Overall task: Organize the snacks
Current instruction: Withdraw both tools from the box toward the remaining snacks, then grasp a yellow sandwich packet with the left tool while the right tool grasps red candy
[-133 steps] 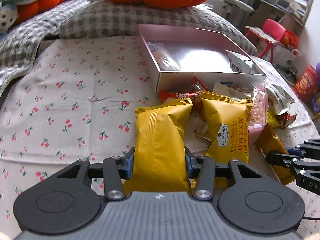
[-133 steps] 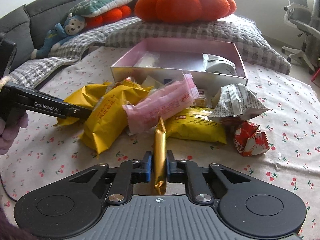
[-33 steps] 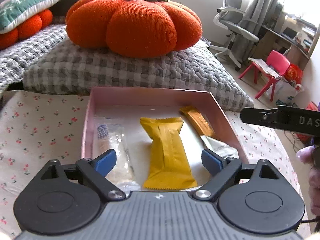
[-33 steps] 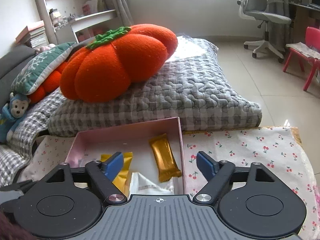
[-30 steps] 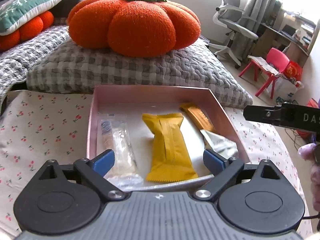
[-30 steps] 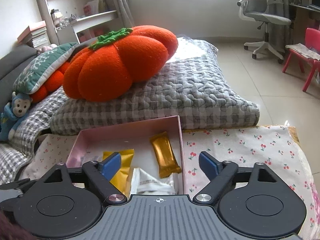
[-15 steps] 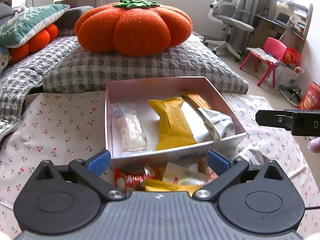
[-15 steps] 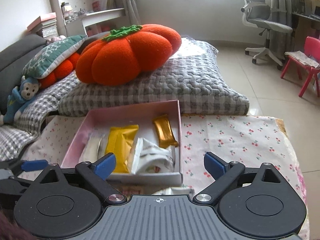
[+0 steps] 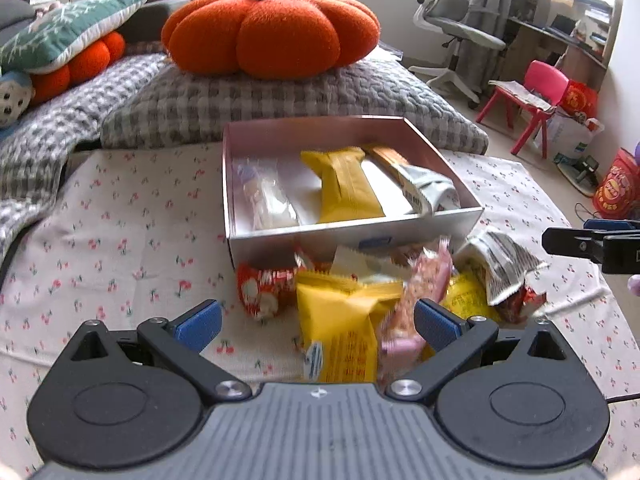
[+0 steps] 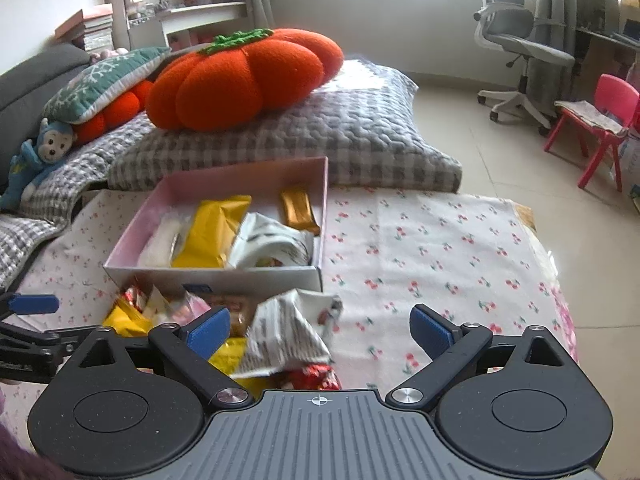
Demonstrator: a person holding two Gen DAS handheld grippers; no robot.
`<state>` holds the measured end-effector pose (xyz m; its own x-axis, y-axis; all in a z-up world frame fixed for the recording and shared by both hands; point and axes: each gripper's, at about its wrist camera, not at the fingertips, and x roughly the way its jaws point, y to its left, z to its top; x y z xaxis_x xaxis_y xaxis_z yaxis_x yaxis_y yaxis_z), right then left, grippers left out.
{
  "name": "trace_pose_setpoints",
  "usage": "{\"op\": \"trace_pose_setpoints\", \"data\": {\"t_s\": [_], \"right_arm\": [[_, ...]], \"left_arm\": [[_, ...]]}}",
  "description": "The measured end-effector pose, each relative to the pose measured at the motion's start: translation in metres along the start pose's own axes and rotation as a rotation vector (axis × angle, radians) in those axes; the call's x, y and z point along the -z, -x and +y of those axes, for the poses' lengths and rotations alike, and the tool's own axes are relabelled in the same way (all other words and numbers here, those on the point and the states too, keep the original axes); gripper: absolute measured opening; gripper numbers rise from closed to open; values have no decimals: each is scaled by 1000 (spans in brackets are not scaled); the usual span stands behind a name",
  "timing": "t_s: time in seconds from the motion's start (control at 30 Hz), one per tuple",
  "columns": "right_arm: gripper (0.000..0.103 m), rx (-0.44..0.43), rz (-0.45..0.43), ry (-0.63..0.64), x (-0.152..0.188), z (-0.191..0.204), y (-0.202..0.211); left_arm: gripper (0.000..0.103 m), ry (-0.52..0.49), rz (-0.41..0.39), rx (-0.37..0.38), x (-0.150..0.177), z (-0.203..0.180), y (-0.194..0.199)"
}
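Note:
A pink box (image 9: pixel 352 228) on the cherry-print cloth holds a clear packet (image 9: pixel 266 196), a yellow packet (image 9: pixel 344 188), a gold bar (image 9: pixel 386 158) and a grey-white packet (image 9: pixel 430 190). A loose pile lies in front of it: a yellow packet (image 9: pixel 340 332), a red one (image 9: pixel 262 286), a pink one (image 9: pixel 416 300) and a grey-white one (image 9: pixel 500 268). My left gripper (image 9: pixel 316 322) hangs open over the pile, gripping nothing. My right gripper (image 10: pixel 320 328) is open above the pile's grey-white packet (image 10: pixel 288 332), right of the box (image 10: pixel 248 278).
Behind the box, an orange pumpkin cushion (image 9: pixel 272 30) sits on a grey checked pillow (image 9: pixel 280 100). The cherry-print cloth (image 10: pixel 440 248) stretches bare to the right. On the floor beyond stand an office chair (image 10: pixel 516 52) and a small red chair (image 10: pixel 600 120).
The yellow packet and gold bar gripped earlier now lie in the box. Both open grippers have drawn back from over the box, bringing the loose pile into view.

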<state>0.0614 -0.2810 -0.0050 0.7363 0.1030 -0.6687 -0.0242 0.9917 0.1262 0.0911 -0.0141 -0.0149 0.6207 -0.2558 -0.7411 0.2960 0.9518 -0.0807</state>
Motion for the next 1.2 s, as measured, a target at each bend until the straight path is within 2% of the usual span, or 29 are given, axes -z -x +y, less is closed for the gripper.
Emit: {"op": "trace_pose_setpoints", "data": {"t_s": [0.23, 0.37, 0.67, 0.87, 0.9, 1.03, 1.07, 1.2], "right_arm": [[98, 11, 4, 28, 20, -3, -1], [98, 47, 14, 38, 41, -4, -7], [98, 33, 28, 132, 71, -6, -20], [98, 26, 70, 148, 77, -6, -41], [101, 20, 70, 141, 77, -6, -43], [103, 7, 63, 96, 76, -9, -50], [103, 7, 54, 98, 77, -9, -51], [103, -11, 42, 117, 77, -10, -54]], "left_arm": [[102, 10, 24, 3, 23, 3, -4], [102, -7, 27, 3, 36, 0, -6], [102, -70, -17, -5, 54, -5, -10], [102, -79, -42, 14, 61, -3, -12], [101, -76, -43, 20, 62, -2, -13], [94, -78, -39, 42, 62, -1, -18], [90, -78, -34, 49, 62, -1, -19], [86, -76, -31, 60, 63, 1, -19]]}}
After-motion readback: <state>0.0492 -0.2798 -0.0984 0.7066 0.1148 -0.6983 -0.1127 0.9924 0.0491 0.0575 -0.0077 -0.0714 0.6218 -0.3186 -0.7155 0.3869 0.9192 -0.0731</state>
